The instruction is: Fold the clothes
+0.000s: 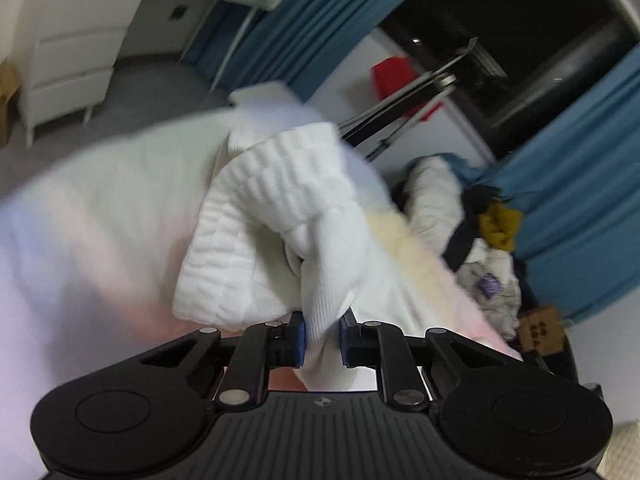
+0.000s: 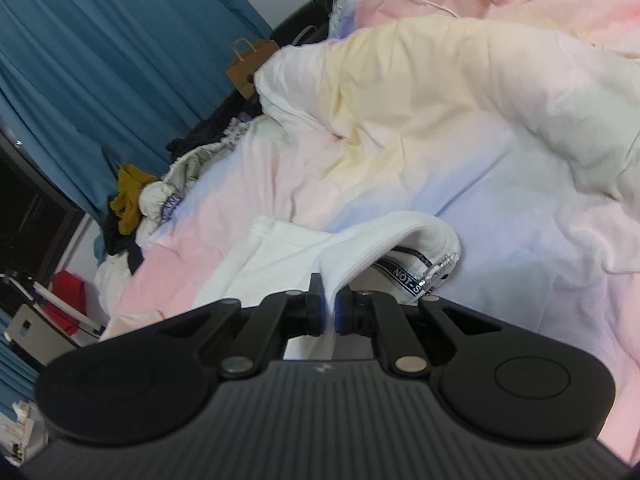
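Observation:
In the left wrist view my left gripper [image 1: 322, 334] is shut on a bunched fold of a white ribbed garment [image 1: 256, 224], which hangs lifted above the pastel bedspread [image 1: 100, 220]. In the right wrist view my right gripper [image 2: 329, 312] is shut on a thin edge of the same white garment [image 2: 360, 248]. From that grip the cloth arches up and over to the right, showing a black-and-white label band [image 2: 404, 270] and a clear plastic tag [image 2: 442, 266]. More of the white cloth [image 2: 256, 256] lies flat on the bed to the left.
A rumpled pastel duvet [image 2: 440, 100] covers the bed. A heap of other clothes [image 2: 136, 196] lies at the bed's edge by the blue curtains [image 2: 100, 60]. A brown paper bag [image 2: 250, 62], a white dresser [image 1: 76, 52] and a dark window [image 1: 520, 28] stand around.

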A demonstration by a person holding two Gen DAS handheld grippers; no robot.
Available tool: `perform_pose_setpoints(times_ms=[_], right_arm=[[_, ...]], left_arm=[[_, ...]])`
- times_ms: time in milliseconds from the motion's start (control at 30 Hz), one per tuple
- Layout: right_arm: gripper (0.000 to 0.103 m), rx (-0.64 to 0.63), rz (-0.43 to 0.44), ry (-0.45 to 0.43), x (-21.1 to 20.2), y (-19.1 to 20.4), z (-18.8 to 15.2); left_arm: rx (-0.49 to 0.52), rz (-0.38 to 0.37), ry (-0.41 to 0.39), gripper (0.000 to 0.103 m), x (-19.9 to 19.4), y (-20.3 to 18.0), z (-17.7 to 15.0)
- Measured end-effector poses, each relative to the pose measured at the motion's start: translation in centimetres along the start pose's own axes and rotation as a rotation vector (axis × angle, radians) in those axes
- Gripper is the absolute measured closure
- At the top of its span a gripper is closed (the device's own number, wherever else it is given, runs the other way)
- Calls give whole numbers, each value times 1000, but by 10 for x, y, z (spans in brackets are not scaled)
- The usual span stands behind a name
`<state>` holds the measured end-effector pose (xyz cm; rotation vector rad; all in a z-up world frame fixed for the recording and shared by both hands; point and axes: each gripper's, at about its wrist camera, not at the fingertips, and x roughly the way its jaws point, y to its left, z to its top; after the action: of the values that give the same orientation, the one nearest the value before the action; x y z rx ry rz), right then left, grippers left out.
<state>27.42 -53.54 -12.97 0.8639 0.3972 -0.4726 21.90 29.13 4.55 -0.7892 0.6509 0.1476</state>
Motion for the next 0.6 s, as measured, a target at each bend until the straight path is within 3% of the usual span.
perform_pose_setpoints(times_ms=[133, 233, 400, 500, 600], right_arm=[[95, -3, 85, -59, -19, 3, 2], [95, 11, 67, -51, -30, -1, 2], [95, 31, -151, 124, -16, -24, -10], [95, 21, -193, 186, -7, -36, -17], [94, 4, -189, 178, -10, -33, -17]], left_arm=[[17, -2, 46, 86, -46, 17, -7], [-3, 46, 132, 86, -75, 64, -36], [-43, 162, 269, 88, -77, 121, -75], [-24, 174, 276, 87, -79, 131, -82], [30, 169, 272, 86, -86, 122, -81]])
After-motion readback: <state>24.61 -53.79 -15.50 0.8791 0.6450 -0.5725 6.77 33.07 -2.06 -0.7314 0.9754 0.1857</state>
